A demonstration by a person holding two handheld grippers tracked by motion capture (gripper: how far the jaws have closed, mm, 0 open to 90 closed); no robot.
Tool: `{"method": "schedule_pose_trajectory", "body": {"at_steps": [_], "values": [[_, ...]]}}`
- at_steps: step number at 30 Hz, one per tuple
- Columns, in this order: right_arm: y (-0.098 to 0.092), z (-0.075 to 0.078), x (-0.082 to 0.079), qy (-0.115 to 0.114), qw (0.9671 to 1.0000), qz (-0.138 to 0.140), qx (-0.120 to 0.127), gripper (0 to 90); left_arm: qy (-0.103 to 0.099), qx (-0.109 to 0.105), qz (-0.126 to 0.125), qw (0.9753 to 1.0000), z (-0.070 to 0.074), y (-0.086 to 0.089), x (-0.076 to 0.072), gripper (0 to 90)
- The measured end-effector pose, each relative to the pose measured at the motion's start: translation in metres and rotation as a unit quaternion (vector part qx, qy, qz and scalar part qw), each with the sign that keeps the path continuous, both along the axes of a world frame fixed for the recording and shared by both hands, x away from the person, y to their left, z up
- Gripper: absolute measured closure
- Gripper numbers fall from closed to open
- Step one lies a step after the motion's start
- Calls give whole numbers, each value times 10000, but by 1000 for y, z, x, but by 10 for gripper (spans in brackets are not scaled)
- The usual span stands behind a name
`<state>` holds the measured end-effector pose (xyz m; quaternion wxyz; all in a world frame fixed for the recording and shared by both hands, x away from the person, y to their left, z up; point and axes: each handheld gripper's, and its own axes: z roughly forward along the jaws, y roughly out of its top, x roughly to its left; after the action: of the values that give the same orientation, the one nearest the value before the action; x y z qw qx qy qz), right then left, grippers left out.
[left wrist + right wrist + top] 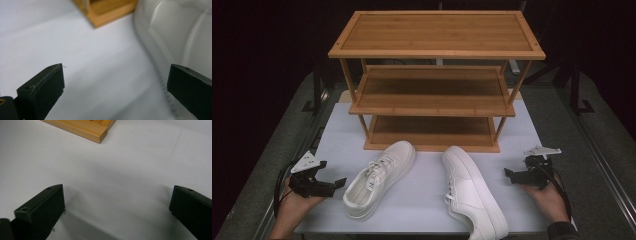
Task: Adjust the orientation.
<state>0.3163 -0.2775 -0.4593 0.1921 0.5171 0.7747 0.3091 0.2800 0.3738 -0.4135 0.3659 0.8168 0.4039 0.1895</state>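
Both shoes lie on the white table before the rack, heels toward the person, the left shoe (379, 179) angled just right of the wide-open left gripper (334, 185), the right shoe (472, 197) left of the equally open right gripper (510, 175).

Two white sneakers (379, 179) lay between the left gripper (337, 185) and right gripper (508, 175), each just off its jaws
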Motion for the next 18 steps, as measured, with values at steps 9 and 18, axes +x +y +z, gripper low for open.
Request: {"method": "schedule_pose_trajectory", "body": {"at_steps": [9,18], "values": [[0,0,0,7,10000,-4,2,0,296,308,131,9990,-22,0,7,10],[0,0,0,21,10000,-8,7,0,345,296,116,9989,-37,-2,9,3]]}}
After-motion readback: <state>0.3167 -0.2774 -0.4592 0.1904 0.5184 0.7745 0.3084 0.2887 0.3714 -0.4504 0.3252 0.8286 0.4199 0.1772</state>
